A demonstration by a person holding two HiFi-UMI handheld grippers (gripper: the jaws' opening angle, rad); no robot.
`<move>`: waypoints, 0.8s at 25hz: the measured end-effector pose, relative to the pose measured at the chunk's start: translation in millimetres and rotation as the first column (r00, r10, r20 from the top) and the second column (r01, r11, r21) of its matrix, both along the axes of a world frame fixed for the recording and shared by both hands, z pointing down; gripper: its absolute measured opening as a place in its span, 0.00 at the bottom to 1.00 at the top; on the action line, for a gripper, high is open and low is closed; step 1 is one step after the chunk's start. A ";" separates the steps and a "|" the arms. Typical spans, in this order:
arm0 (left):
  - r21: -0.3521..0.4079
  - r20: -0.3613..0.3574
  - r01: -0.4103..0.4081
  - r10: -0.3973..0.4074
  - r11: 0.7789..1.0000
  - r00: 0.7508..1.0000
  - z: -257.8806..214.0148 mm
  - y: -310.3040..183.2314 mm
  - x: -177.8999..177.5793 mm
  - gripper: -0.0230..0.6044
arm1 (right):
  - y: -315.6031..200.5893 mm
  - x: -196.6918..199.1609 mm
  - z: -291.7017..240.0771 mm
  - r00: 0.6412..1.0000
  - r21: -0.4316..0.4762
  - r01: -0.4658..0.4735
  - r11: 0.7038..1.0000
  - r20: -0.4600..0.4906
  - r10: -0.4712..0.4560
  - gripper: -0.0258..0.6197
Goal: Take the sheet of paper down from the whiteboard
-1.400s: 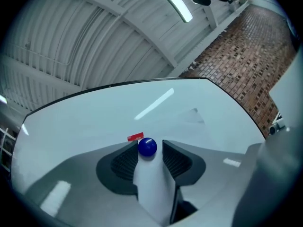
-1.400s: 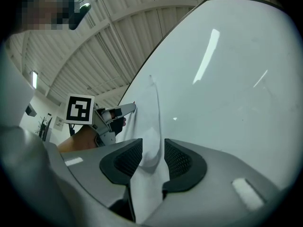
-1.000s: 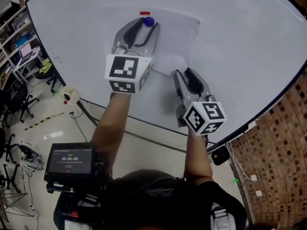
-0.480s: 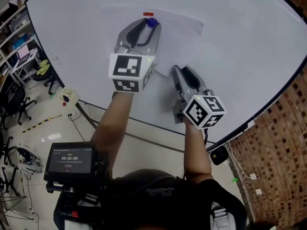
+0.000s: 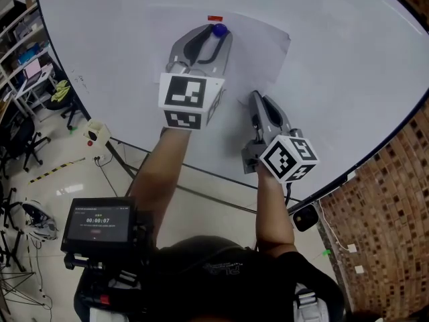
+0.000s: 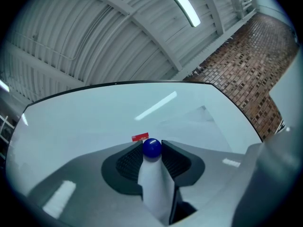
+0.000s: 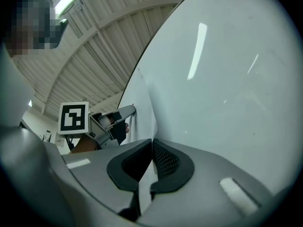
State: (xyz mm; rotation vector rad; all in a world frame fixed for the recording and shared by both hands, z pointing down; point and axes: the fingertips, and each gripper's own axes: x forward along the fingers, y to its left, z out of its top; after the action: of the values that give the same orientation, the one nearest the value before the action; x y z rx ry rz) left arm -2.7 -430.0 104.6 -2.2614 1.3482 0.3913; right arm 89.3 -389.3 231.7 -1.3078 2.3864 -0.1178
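While the right gripper (image 5: 255, 98) clamps the sheet of paper (image 5: 260, 43), the left gripper (image 6: 152, 150) is closing on the blue magnet (image 5: 218, 29).
If the magnet slips free, pulling could tear the paper.

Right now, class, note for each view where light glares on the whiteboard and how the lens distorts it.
Head view: whiteboard evenly lit, no glare, its edges bowed. Left gripper view: a lamp streak glares above the blue magnet; corners darken. Right gripper view: an upright streak glares; board edge curved.
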 end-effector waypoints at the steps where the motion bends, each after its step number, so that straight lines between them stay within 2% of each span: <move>1: 0.000 -0.001 0.001 -0.001 1.000 1.000 -0.1 0.1 -0.2 0.23 | 0.3 -0.3 0.1 1.000 0.000 0.006 1.000 0.008 -0.006 0.06; 10: -0.011 0.009 0.010 -0.010 1.000 1.000 2.0 -3.3 -3.0 0.23 | -1.3 -4.7 3.2 0.989 -0.012 0.091 0.996 0.117 -0.089 0.06; 15: -0.051 -0.003 0.011 -0.011 0.999 1.000 16.2 -10.8 -7.1 0.23 | -3.0 -5.7 8.2 0.985 -0.018 0.115 0.993 0.132 -0.112 0.06; 20: -0.066 -0.027 0.057 -0.059 0.996 0.998 30.3 2.9 -19.6 0.23 | 4.9 -5.1 15.6 0.977 -0.033 0.163 0.986 0.144 -0.157 0.06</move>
State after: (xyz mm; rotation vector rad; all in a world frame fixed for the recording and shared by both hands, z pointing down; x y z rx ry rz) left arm -22.3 -427.1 134.9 -2.2718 1.4576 0.3665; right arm 84.3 -384.4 247.3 -1.0866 2.3766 -0.3022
